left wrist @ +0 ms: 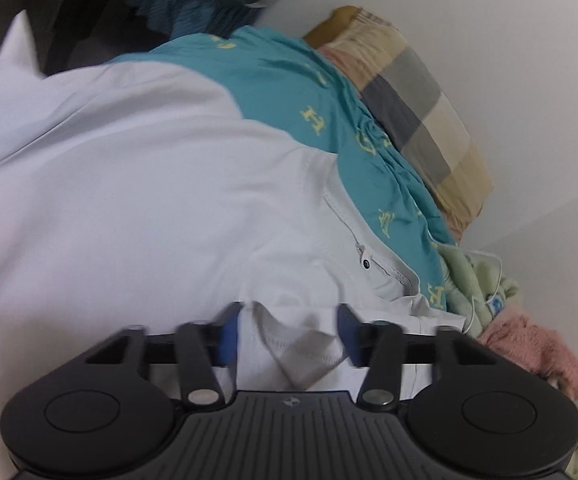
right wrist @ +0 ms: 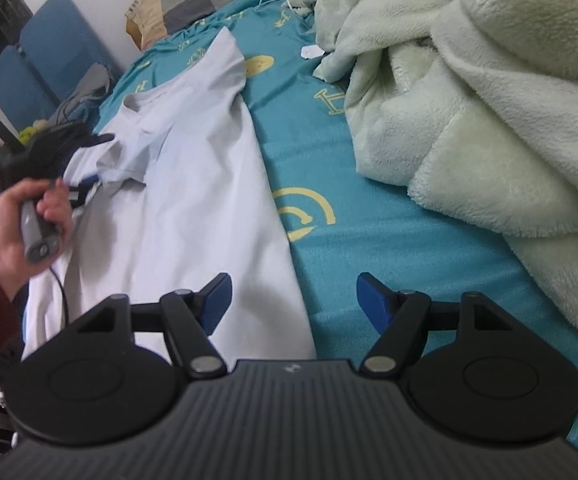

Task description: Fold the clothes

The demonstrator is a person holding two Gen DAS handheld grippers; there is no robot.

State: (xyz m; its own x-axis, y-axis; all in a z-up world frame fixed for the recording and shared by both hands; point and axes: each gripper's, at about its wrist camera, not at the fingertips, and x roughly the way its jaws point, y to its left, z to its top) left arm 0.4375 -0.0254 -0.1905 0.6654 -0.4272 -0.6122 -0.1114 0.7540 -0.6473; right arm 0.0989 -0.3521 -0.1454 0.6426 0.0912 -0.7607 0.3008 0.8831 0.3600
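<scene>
in your left wrist view, the left gripper (left wrist: 289,332) sits low over the white shirt (left wrist: 129,180), and its blue fingers (left wrist: 229,332) stand apart with a raised fold of the shirt between them; the picture is blurred there, but the fingers don't look pressed onto the cloth. the shirt lies spread on the teal bed sheet (left wrist: 289,92), with a checked pillow (left wrist: 417,120) beyond it by the wall. in your right wrist view, the right gripper (right wrist: 293,304) has its fingers wide apart and holds nothing; one finger is over the shirt's near edge, the other over bare sheet. the shirt lies flat along the left of the bed, a pale fleece blanket (right wrist: 489,100) heaped on the right. your left hand (right wrist: 21,220) holds its gripper at the shirt's far left side.
</scene>
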